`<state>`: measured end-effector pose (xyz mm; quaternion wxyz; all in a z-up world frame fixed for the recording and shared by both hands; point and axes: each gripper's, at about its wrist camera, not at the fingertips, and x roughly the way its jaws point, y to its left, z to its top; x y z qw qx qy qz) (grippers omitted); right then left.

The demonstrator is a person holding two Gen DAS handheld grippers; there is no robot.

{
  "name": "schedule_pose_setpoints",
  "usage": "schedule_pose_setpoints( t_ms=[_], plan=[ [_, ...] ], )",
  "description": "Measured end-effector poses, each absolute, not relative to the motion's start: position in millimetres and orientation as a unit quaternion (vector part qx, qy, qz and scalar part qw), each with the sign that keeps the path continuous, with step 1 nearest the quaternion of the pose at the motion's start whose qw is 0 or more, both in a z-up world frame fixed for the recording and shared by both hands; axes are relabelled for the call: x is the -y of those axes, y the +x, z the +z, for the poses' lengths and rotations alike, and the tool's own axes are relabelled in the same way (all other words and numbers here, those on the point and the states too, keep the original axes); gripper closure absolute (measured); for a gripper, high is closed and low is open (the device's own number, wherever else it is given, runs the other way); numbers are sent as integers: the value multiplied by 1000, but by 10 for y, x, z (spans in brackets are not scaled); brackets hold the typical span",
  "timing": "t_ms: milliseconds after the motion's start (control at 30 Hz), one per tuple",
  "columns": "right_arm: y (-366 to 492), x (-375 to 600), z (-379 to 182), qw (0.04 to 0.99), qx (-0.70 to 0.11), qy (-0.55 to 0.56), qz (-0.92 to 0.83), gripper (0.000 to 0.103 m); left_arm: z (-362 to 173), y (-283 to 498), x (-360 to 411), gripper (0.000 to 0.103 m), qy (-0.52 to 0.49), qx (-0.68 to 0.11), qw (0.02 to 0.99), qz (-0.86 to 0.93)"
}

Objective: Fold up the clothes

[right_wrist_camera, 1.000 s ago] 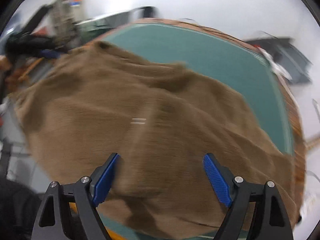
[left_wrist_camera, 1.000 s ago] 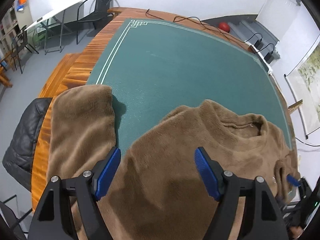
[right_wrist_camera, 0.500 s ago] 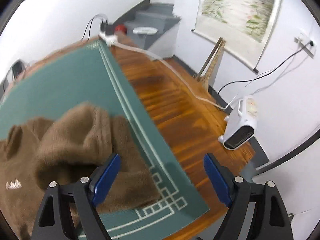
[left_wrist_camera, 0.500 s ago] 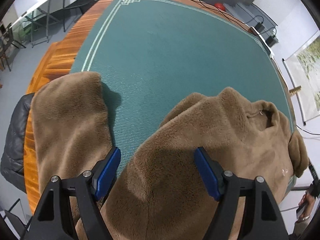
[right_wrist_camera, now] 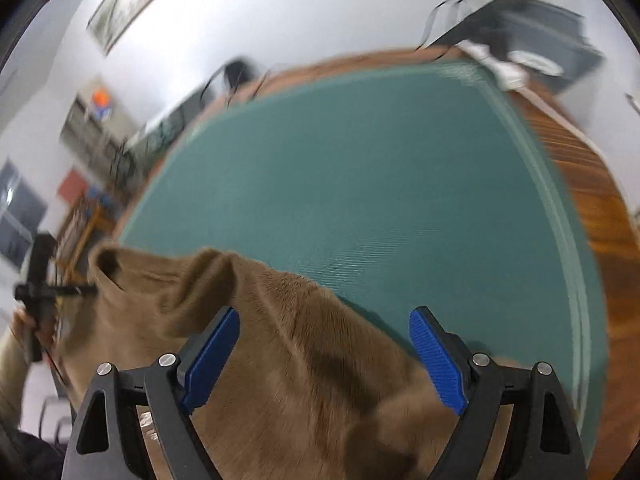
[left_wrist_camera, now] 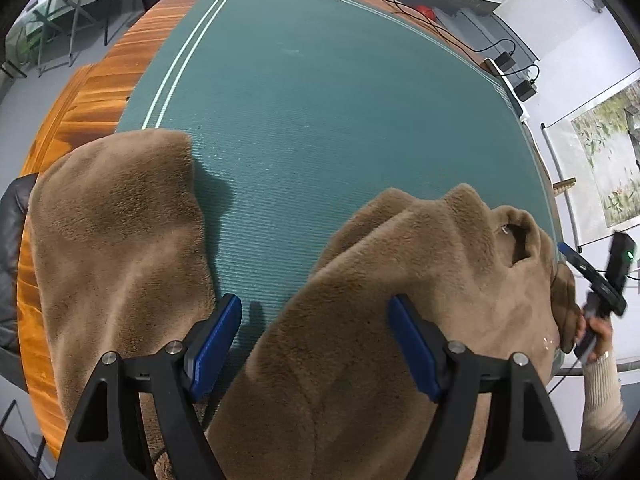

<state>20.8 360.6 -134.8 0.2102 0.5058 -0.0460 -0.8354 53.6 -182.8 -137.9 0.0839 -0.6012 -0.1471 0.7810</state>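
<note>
A brown fleece sweater (left_wrist_camera: 420, 280) lies spread on the green mat (left_wrist_camera: 320, 100) at the near edge of the wooden table (left_wrist_camera: 100, 80), one sleeve (left_wrist_camera: 116, 220) stretched out to the left, the collar (left_wrist_camera: 520, 236) toward the right. The left gripper (left_wrist_camera: 316, 344) hangs low over the gap between sleeve and body, fingers well apart, clamping nothing. The right gripper (right_wrist_camera: 324, 356) hovers over the sweater's other side, its fingers also wide apart and empty, with fleece beneath them. The right view is blurred.
</note>
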Motion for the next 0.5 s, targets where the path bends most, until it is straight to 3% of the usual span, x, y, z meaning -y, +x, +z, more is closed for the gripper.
schedule_pose_setpoints(
  t_ms=[233,300,400,500],
  plan=[
    [29,-3369,-1630,269,2,559,-784,18,-1410,506,1784,23,-607,137,84,778],
    [83,-3339,-1651,279,-8,564,-777,59,-1423,485,1767,23,-609,136,85,777],
    [211,-3396,-1620,277,-9,561,-780,72,-1440,452,1748,23,-611,134,87,775],
    [338,-3477,-1567,282,-2,558,-781,76,-1444,436,1710,23,-614,124,88,774]
  ],
)
